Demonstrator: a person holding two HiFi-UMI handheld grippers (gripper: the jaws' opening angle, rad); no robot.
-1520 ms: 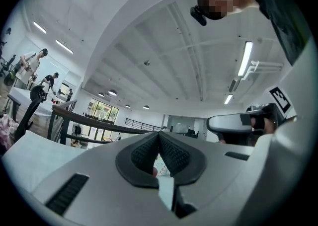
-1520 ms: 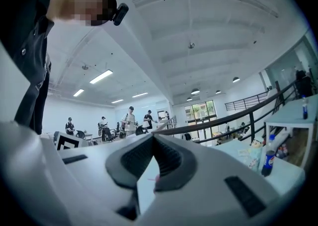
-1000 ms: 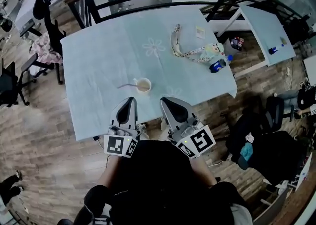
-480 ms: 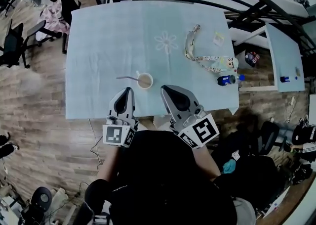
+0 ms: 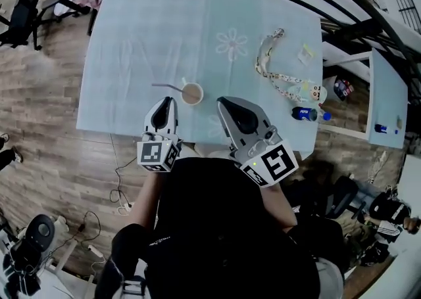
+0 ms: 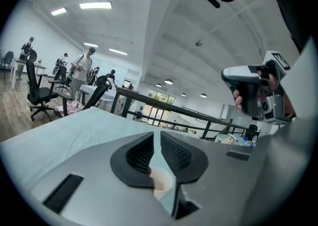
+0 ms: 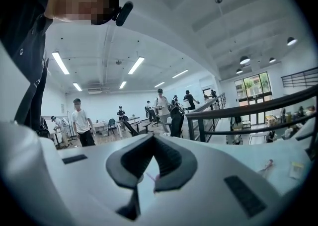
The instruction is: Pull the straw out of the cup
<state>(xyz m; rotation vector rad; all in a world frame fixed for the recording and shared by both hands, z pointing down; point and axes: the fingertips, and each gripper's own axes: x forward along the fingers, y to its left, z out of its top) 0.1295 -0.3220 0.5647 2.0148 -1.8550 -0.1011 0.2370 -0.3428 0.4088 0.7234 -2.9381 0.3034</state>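
The cup point(image 5: 191, 93) stands on the table point(image 5: 145, 35), close to its near edge, with a brownish drink in it. The straw point(image 5: 167, 85) is in the cup and leans out over the rim to the left.

The left gripper point(image 5: 167, 100) lies just near and left of the cup, not touching it. Its jaws have just been opening and now stand a thin slit apart. Nothing is between them; the left gripper view shows the cup on the table beyond the slit.

The right gripper point(image 5: 223, 100) is near and right of the cup, a little further off. In the right gripper view its jaw tips meet and grip nothing.

Far right on the table lie a lanyard point(image 5: 268, 61) and a bottle point(image 5: 308, 114).
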